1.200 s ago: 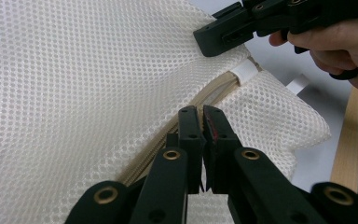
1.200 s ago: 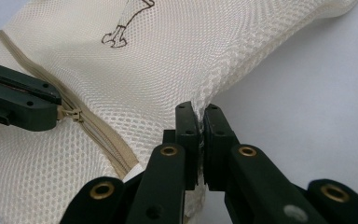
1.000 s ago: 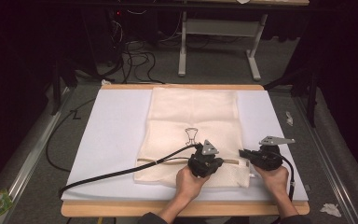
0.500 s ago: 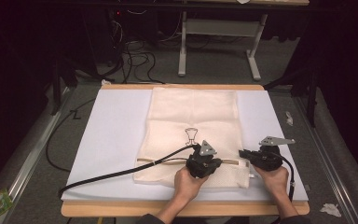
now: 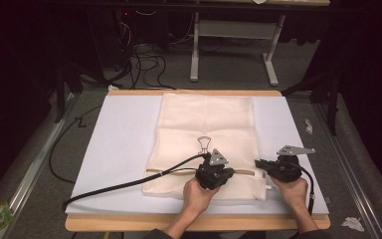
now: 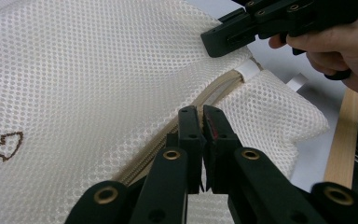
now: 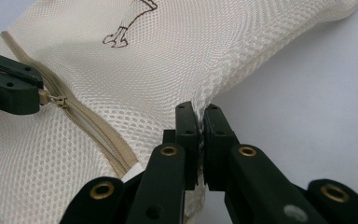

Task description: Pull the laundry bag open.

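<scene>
Two grippers at the zipper of a mesh bag

The mesh bag (image 5: 206, 144) lies flat on the white table (image 5: 119, 144), near its front edge. Left gripper (image 6: 200, 122) — jaws pressed together on the zipper pull (image 7: 56, 100); right gripper (image 7: 199, 122) — jaws pinching the bag's side edge beside the zipper (image 6: 186, 114) end.

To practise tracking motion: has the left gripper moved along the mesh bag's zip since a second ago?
Yes, slightly. In the high view the left gripper has edged left along the zip, away from the right gripper, judged against the bag's clip drawing.
</scene>
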`<move>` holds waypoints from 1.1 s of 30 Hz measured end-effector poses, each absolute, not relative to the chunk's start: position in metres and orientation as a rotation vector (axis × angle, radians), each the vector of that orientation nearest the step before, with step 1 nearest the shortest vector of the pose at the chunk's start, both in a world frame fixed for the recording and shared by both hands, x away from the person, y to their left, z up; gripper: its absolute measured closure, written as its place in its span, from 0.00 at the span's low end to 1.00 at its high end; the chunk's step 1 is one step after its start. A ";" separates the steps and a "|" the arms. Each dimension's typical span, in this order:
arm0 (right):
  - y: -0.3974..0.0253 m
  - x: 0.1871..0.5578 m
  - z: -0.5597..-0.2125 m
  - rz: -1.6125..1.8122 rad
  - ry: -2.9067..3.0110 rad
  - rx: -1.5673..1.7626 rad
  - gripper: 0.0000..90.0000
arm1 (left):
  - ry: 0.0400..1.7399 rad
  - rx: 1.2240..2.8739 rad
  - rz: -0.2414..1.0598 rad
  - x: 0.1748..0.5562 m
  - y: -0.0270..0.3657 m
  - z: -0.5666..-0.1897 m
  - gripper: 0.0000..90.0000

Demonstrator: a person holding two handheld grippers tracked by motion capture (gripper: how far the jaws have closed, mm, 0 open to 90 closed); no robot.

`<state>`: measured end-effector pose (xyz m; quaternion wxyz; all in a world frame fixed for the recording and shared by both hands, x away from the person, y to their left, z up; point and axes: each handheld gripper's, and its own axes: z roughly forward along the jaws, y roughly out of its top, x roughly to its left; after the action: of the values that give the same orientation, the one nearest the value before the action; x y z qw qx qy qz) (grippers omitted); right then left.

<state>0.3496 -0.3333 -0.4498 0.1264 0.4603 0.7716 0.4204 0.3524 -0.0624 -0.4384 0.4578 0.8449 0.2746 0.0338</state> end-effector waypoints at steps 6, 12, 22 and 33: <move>-0.334 0.350 -0.450 1.229 2.246 1.342 0.97 | 0.678 2.082 0.077 0.352 -0.061 -0.437 0.97; -0.335 0.349 -0.450 1.228 2.245 1.340 0.97 | 0.686 2.077 0.083 0.352 -0.056 -0.436 0.97; -0.335 0.350 -0.451 1.227 2.243 1.343 0.97 | 0.708 2.049 0.086 0.353 -0.041 -0.433 0.97; -0.335 0.350 -0.452 1.231 2.240 1.345 0.97 | 0.710 2.037 0.082 0.351 -0.036 -0.432 0.97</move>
<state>0.3499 -0.3349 -0.4522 0.1262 0.4621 0.7693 0.4228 0.3514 -0.0360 -0.4323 0.4717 0.8320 0.2901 0.0333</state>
